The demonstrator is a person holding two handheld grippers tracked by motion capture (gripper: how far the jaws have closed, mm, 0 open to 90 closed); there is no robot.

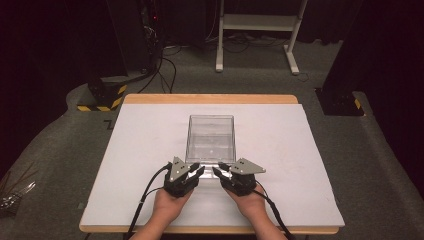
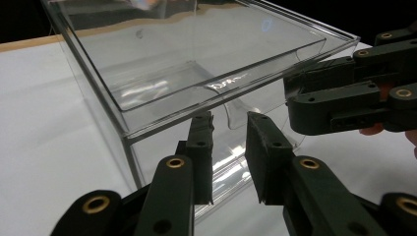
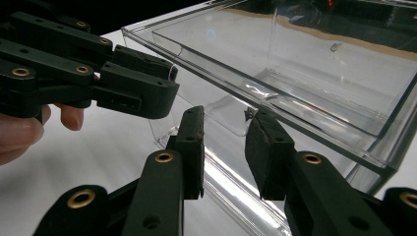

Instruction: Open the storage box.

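A clear plastic box [image 1: 212,118] stands in the middle of the white table top [image 1: 135,150], and I see nothing inside it. My left gripper [image 1: 199,170] is at the box's near left corner and my right gripper [image 1: 218,171] at its near wall, tips pointing toward each other. In the left gripper view the left gripper [image 2: 229,123] is open, its jaws just short of the box [image 2: 147,73] by a curved notch in the near wall. The right gripper [image 3: 223,118] is open too, facing the same notch on the box [image 3: 319,69]. Neither holds anything.
The table has a wooden edge [image 1: 210,98]. On the floor behind stand a black base with yellow-black stripes [image 1: 102,97], a white frame [image 1: 257,30] and cables [image 1: 167,65]. Another black base [image 1: 340,102] sits at the right. Each gripper trails a cable [image 1: 145,197] toward the near edge.
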